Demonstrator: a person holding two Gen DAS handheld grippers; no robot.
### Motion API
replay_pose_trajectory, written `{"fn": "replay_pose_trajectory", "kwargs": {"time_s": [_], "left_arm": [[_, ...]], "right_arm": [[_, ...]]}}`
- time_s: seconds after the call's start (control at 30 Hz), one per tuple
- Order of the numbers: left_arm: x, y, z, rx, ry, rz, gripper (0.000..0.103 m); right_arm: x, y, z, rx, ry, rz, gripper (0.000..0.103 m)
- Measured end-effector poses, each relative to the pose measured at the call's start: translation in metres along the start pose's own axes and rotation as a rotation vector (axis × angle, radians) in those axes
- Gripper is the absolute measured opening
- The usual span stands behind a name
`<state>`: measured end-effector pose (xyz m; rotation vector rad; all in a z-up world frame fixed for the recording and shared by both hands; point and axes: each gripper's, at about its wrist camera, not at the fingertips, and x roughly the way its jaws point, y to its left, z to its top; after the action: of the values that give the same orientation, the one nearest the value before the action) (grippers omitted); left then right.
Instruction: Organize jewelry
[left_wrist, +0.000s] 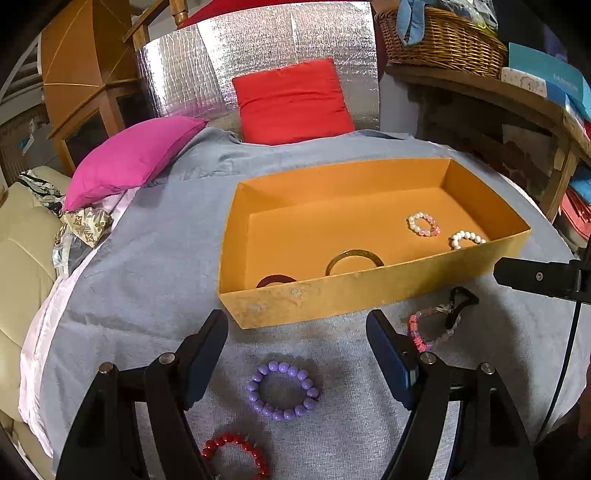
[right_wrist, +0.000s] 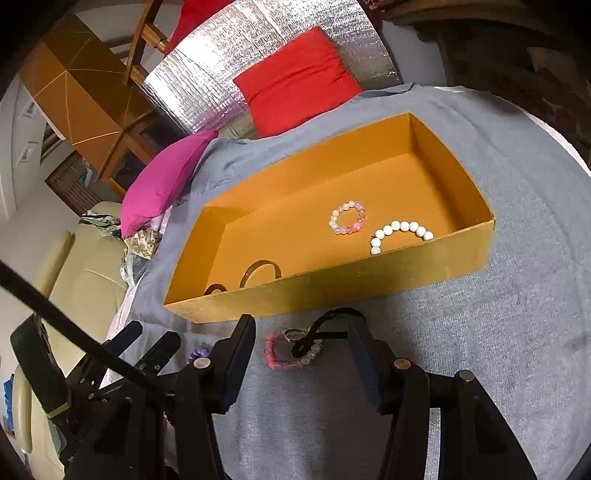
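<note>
Lying between the right hand-held gripper (right_wrist: 301, 345) fingers, pink bracelet (right_wrist: 275, 350).

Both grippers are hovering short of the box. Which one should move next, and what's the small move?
Probably the right gripper: ease it down and close on the pink and clear bracelet, which lies on the grey cloth between its open fingers, just short of the orange box. A black cord overlaps it, so pinch the beads only. The left gripper can wait above the purple bracelet.

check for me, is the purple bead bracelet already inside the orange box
No, the purple bead bracelet lies on the grey cloth outside the orange box, near its front wall.
</note>
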<state>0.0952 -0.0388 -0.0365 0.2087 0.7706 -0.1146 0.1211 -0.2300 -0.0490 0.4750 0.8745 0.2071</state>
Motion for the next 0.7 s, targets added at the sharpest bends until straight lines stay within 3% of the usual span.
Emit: {"fn": "replay_pose_trajectory", "kwargs": {"time_s": [0.7], "left_arm": [[0.0096, 0.0097, -0.0099, 0.037, 0.059, 0.029, 0.078]], "right_arm": [[0.009, -0.0099, -0.0017, 0.054, 0.041, 0.0, 0.055]]}}
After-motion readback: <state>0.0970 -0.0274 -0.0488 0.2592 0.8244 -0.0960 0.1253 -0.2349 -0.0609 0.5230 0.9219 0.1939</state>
